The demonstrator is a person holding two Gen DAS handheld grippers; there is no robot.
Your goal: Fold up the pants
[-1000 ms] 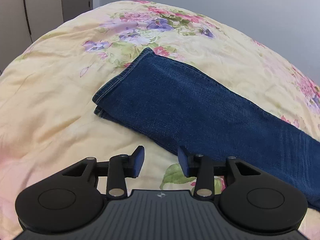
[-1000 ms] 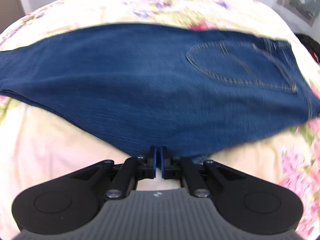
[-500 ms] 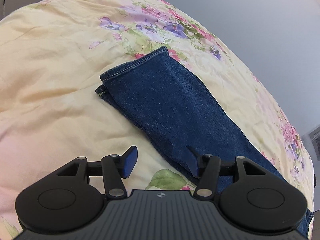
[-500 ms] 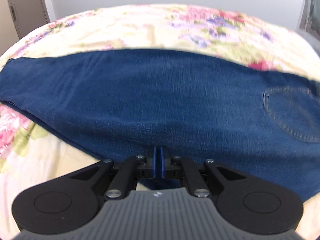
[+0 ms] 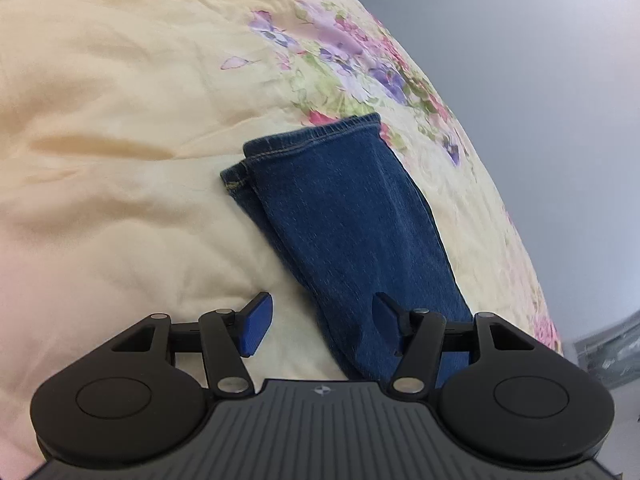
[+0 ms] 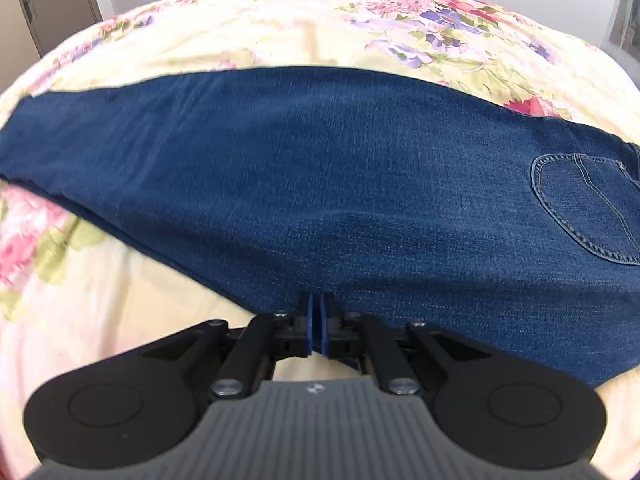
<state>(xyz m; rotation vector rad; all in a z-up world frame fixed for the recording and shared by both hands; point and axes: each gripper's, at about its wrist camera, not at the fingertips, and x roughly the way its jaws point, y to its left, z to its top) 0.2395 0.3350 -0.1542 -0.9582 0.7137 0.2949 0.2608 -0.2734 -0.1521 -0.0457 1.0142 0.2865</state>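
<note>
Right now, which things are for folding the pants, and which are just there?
For the job:
- jeans
- left gripper, open beside the leg
- right gripper, shut at the jeans' near edge

Just there:
- flowery bedspread
- grey wall

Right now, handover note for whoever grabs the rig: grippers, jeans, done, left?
Left gripper: open, its jaws have just been opening; near edge of the jeans leg lies between them, not pinched.
Right gripper: shut at the near edge of the jeans; whether it pinches cloth, can't tell.
Jeans: flat on the floral bedspread, legs stacked, back pocket up.
Done: lengthwise fold.
Left: crosswise folds.
</note>
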